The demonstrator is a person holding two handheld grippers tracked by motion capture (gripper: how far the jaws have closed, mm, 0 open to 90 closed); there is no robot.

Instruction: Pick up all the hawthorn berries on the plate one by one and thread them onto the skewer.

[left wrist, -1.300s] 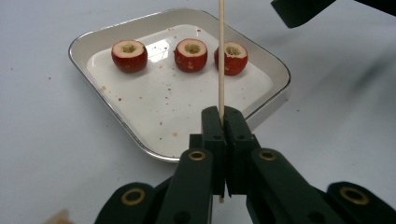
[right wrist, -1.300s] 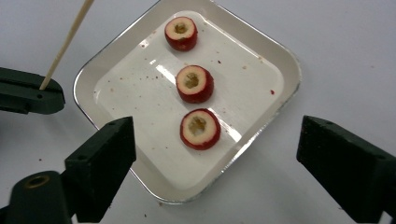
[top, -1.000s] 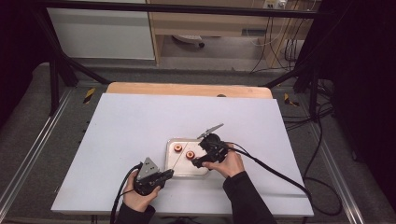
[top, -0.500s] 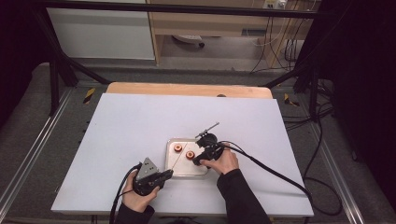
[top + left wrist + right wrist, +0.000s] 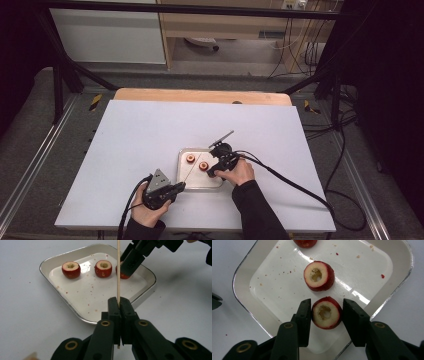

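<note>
The left gripper [image 5: 119,305] clamps a thin wooden skewer [image 5: 118,270] upright. The right gripper [image 5: 325,315], jaws just closing, brackets a cored red fruit piece [image 5: 327,313] in the near right of the shallow metal tray [image 5: 242,277], pads barely apart from it.

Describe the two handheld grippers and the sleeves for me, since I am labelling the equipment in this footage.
Both the left gripper and the right gripper are black, each with two flat, blocky jaws on arms bearing brass-coloured ringed pivots. The left carries a grey three-cornered plate on top. A black cable trails from the right one across the table; another hangs from the left. The person's sleeves are dark.
</note>
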